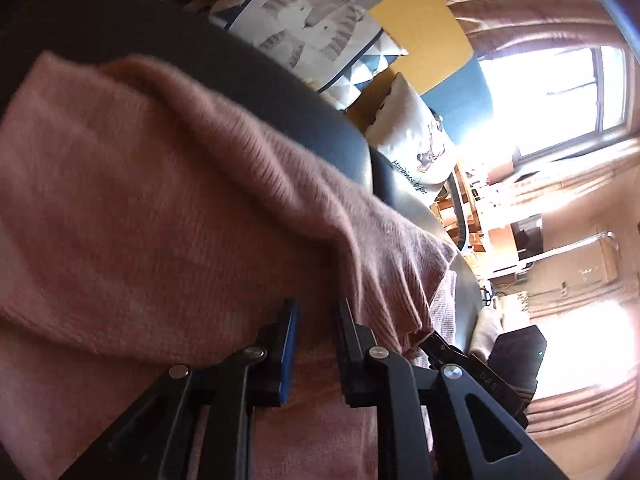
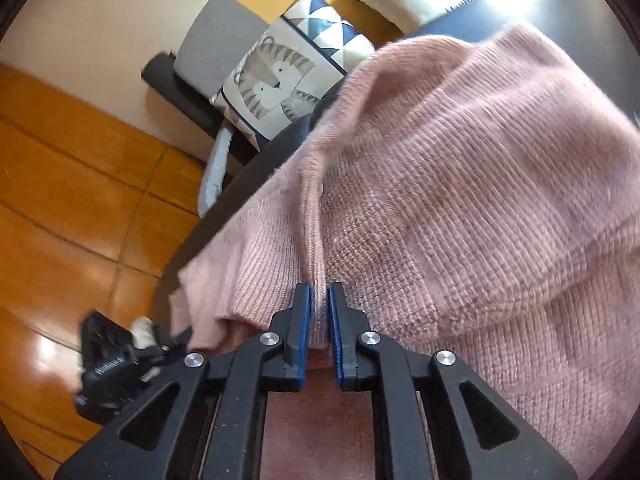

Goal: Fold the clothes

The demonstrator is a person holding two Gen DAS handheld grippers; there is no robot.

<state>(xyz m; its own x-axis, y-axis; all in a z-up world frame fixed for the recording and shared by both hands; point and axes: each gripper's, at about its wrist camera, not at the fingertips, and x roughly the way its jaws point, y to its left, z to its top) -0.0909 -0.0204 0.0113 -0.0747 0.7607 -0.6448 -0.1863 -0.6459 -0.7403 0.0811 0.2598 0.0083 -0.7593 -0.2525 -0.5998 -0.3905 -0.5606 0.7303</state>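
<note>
— What's the biggest thing you can make out from where you stand?

— The pink knitted sweater. It's spread over a dark, smooth, rounded surface and fills most of what either claw sees. Its edge droops over the near side, bunched into a ridge.

— And behind it?

— On the far side, a cushion printed with a striped tiger leans beside a pale cushion with a deer and some lettering. Off to the left there's an orange wooden floor, and far to the right a bright window with pinkish curtains.

— The claws?

— The right gripper is clamped on a raised fold of the sweater: its blue pads press the knit ridge from both sides. The left gripper has its fingers slightly apart, with sweater cloth lying in the gap, but I can't tell whether they squeeze it. It sits just left of the right one, near the sweater's ribbed hem.
</note>
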